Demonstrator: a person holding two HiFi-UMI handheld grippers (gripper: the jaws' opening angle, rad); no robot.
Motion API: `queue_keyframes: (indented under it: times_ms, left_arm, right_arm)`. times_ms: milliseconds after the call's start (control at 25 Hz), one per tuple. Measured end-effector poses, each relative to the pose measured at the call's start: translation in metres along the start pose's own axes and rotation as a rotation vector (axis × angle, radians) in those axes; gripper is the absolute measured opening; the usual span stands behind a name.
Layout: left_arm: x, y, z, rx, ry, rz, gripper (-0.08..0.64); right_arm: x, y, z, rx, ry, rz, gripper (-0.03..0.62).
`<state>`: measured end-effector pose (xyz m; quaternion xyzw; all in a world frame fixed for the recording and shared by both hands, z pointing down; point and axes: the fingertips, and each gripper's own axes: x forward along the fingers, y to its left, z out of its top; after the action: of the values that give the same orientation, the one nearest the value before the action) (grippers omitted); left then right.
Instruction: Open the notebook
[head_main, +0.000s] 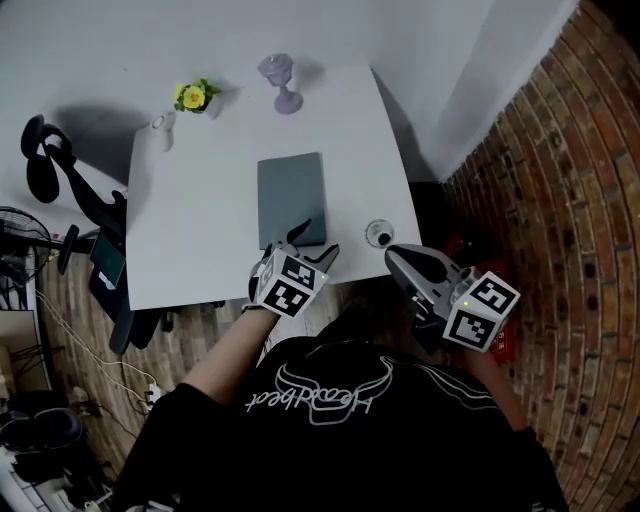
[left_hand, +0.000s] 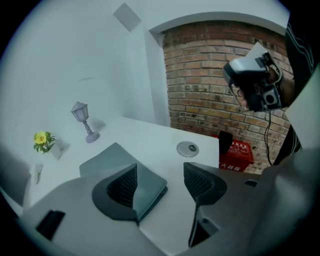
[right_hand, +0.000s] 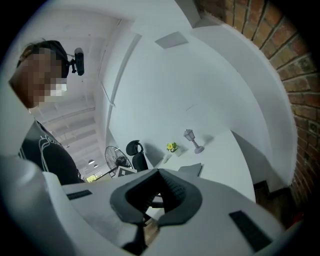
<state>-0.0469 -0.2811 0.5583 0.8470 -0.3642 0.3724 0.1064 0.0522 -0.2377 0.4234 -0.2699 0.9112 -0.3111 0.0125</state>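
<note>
Notebook, grey and closed, lies flat near the middle of the white table. The left gripper sits at the notebook's 6 o'clock edge with its jaws wide apart and holding nothing. The near right corner of the cover lies between them, and the left jaw may be touching it, though that is hard to tell. The right gripper hangs at 4 o'clock, off the table's edge, with its jaws closed and empty. A round grommet sits at 4 o'clock, a small lamp at 12, and yellow flowers at 10.
</note>
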Motion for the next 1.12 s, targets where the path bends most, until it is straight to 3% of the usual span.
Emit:
queue_keyframes:
  times_ms: [200, 440, 1120]
  left_arm:
    - [0.021, 0.004, -0.021, 0.015, 0.072, -0.007, 0.296]
    - [0.035, 0.012, -0.037, 0.093, 0.126, 0.048, 0.296]
    - [0.032, 0.023, -0.033, 0.003, 0.097, 0.041, 0.288]
  right_arm:
    - [0.006, -0.004, -0.003, 0.012, 0.007, 0.005, 0.001]
    - [0.007, -0.012, -0.008, 0.045, 0.01, -0.003, 0.0]
    - [0.01, -0.013, -0.011, 0.053, 0.012, -0.016, 0.0]
